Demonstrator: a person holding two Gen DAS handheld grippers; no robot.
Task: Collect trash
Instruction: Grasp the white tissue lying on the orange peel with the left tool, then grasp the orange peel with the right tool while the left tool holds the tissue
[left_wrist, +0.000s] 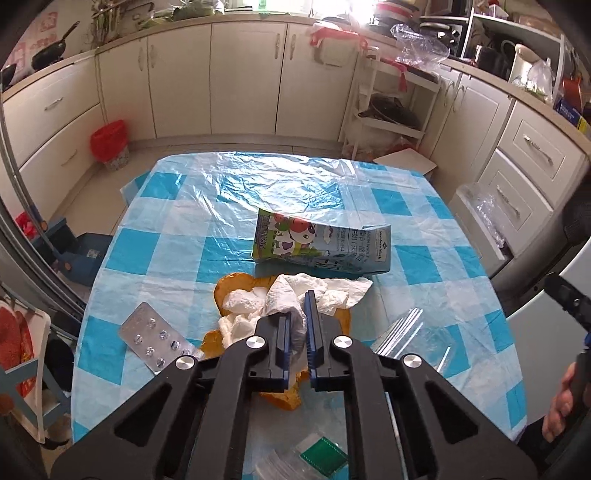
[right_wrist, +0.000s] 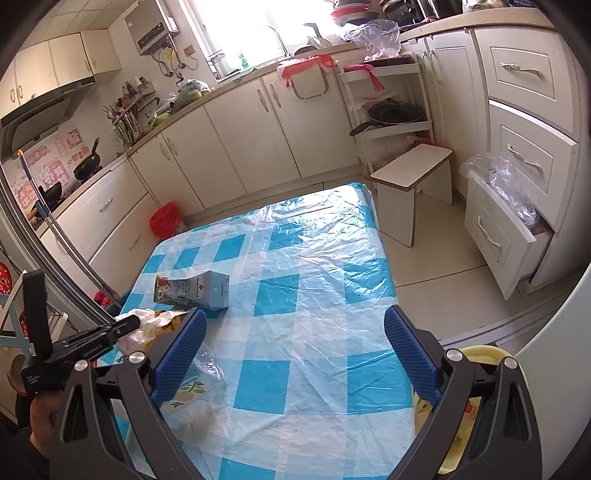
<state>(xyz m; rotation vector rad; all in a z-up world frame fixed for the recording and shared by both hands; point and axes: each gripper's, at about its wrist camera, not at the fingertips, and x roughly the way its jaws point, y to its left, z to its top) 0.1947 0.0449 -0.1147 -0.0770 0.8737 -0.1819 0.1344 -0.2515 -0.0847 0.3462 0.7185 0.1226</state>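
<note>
Your left gripper (left_wrist: 297, 325) is closed on the crumpled white tissue (left_wrist: 295, 302): its two blue pads (left_wrist: 309, 332) stand almost together with a fold of the paper pinched between them. The rest of the tissue spreads just beyond the fingertips, lying on a brown peel (left_wrist: 236, 286) in the near middle of the table (left_wrist: 173, 229).

Your right gripper (right_wrist: 295, 343) is open, its ribbed blue pads (right_wrist: 410, 347) wide apart over bare checked cloth, with nothing between them. In its view the tissue lies to the near left of the tongs, beside the tip of the left gripper.

Just beyond the tissue, a flattened milk carton (left_wrist: 317, 243) lies on its side. It bears a cartoon cow, red fruit and a white panel reading "Member's Mark"; the other lines of print on it are too small to read.

To the near left of the left tongs lies a silver blister pack (left_wrist: 157, 338). To their near right lies a clear plastic sleeve (left_wrist: 413, 332), and below the gripper's frame a clear packet with a green card (left_wrist: 325, 452).

On the floor, far left of the table, stands a small bin lined with a red bag (left_wrist: 110, 144).
</note>
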